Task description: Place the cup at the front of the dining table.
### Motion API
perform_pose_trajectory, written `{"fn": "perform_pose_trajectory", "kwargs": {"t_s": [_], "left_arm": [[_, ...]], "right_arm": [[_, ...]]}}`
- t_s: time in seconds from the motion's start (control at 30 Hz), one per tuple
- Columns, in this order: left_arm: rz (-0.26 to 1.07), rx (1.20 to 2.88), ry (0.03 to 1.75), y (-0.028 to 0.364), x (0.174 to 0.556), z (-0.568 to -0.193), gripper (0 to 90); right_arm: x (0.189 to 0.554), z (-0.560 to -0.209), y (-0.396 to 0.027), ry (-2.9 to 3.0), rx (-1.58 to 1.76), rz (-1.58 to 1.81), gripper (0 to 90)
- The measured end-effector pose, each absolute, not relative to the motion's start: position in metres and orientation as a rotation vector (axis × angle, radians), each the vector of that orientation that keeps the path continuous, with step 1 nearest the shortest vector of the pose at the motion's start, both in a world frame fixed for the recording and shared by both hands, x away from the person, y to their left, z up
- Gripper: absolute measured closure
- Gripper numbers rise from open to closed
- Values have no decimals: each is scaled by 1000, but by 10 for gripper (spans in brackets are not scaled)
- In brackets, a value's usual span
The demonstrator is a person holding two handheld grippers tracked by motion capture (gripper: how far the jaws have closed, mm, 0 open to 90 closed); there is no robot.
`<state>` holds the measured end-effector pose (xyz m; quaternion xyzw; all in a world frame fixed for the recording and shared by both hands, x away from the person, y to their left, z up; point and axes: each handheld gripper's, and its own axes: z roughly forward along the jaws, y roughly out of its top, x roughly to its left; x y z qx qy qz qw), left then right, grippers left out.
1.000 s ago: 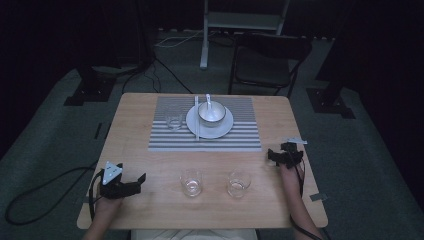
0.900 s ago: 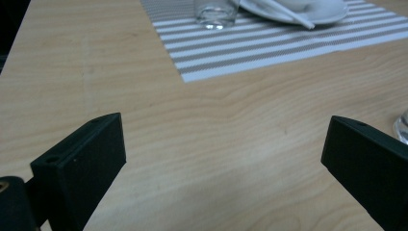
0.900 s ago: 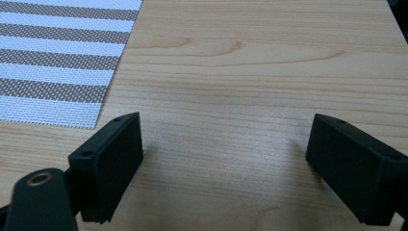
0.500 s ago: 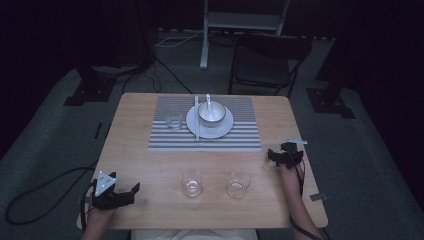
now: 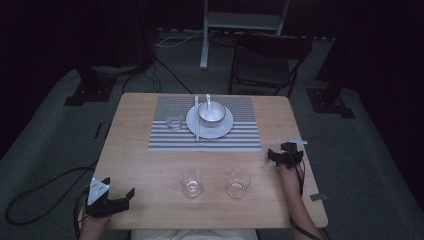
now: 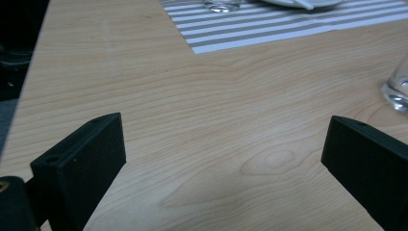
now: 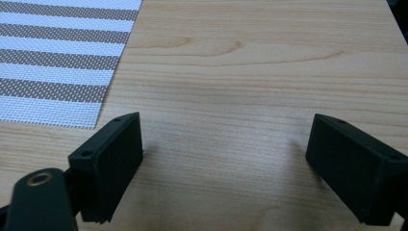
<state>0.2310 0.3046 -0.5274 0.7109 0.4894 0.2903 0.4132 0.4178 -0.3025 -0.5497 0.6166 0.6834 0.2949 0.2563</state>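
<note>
My left gripper (image 5: 125, 199) hovers at the table's near left corner, jaws open and pointing right, nothing between them; in the left gripper view (image 6: 221, 163) only bare wood lies between the jaws. My right gripper (image 5: 272, 157) rests near the right edge, open and empty, pointing left toward the striped placemat (image 5: 205, 142); bare wood lies between its jaws in the right gripper view (image 7: 226, 159). Two clear glasses (image 5: 191, 181) (image 5: 238, 184) stand near the front middle. On the placemat stand a third glass (image 5: 173, 116) and a white plate (image 5: 220, 131) bearing a bowl (image 5: 211, 112) with a spoon (image 5: 208, 100).
Chopsticks (image 5: 196, 120) lie along the plate's left side. A glass base (image 6: 397, 89) shows at the right of the left gripper view, the placemat (image 6: 288, 26) farther off. A placemat corner (image 7: 57, 57) is upper left in the right gripper view. A chair (image 5: 270, 60) stands beyond the table.
My left gripper has drawn back toward the near left corner of the table, still open. The right gripper and the tableware have stayed put.
</note>
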Motion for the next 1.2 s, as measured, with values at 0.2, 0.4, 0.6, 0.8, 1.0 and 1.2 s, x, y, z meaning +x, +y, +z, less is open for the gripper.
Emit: {"fn": "perform_pose_trajectory", "kwargs": {"t_s": [0.2,0.4,0.6,0.8,1.0,1.2], "left_arm": [[770,1769,1280,322,223,-527,22],[841,1737,1314,341,221,-527,22],[878,1693,1406,358,220,-529,22],[888,1680,1524,373,220,-535,22],[893,1587,1692,389,219,-538,23],[876,1516,1759,399,217,-540,23]], "right_arm": [[418,-550,-302,1854,1674,801,121],[418,-550,-302,1854,1674,801,121],[418,-550,-302,1854,1674,801,120],[418,-550,-302,1854,1674,801,120],[418,-550,-302,1854,1674,800,120],[418,-550,-302,1854,1674,801,120]]}}
